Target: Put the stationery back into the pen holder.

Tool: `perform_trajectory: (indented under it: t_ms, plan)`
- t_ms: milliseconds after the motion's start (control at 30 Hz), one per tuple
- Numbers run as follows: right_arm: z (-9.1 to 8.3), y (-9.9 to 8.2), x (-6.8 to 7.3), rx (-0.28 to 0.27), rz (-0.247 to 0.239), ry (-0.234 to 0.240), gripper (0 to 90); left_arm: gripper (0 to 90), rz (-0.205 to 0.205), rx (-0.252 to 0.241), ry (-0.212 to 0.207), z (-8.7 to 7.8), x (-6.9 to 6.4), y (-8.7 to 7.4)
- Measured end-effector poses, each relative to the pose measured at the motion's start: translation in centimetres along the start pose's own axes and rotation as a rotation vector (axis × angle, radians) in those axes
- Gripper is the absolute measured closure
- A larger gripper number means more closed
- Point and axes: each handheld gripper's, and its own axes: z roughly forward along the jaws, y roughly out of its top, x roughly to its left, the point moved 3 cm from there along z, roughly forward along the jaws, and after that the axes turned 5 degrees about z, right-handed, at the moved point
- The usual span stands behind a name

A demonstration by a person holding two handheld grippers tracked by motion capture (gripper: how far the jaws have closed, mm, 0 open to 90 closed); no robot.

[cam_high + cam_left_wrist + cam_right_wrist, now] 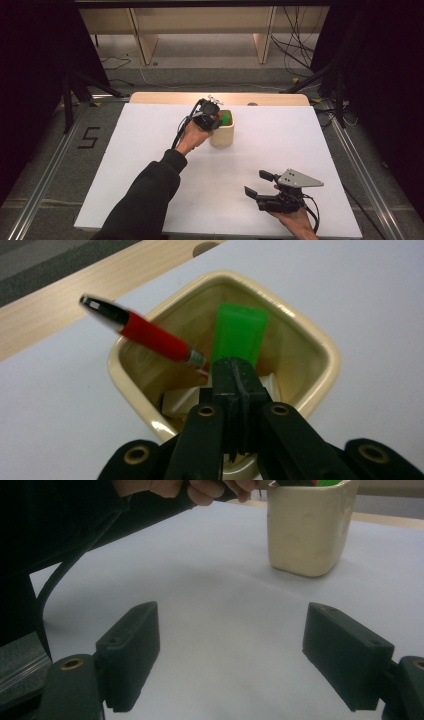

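The high view looks forward and down over the whole white table [150, 150], the left gripper view peers steeply down, very close, into the cream cup [320, 360], and the right gripper view sits low near the tabletop, facing that same cup [307, 535] from farther off.

one cream cup [320, 385]; one red pen [150, 335], one green block [240, 330]; two tongs, left [235, 390], right [232, 655]

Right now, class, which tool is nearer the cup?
Left. The left tool is right over the cup, jaws shut at its mouth; the right tool sits open well away, near the table's front edge.
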Motion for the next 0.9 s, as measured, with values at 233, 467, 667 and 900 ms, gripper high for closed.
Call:
perform_trajectory:
  t_ms: [233, 467, 667, 900]
  plan:
    - [0.1, -0.1, 0.1, 0.005, -0.002, 0.003, 23.4, 89.3, -0.016, -0.092, 0.021, -2.9, 0.5, 0.8]
    - [0.2, -0.1, 0.0, 0.004, 0.0, 0.001, 23.4, 78.4, -0.022, -0.17, -0.016, -5.2, 0.4, 0.5]
    - [0.2, 0.0, 0.1, 0.004, 0.0, -0.002, 23.4, 55.0, -0.028, -0.229, -0.045, -7.7, -0.1, -0.5]
    - [0.2, -0.1, 0.1, 0.005, 0.002, -0.003, 23.3, 47.8, -0.057, -0.307, -0.058, -10.2, -0.3, -2.8]
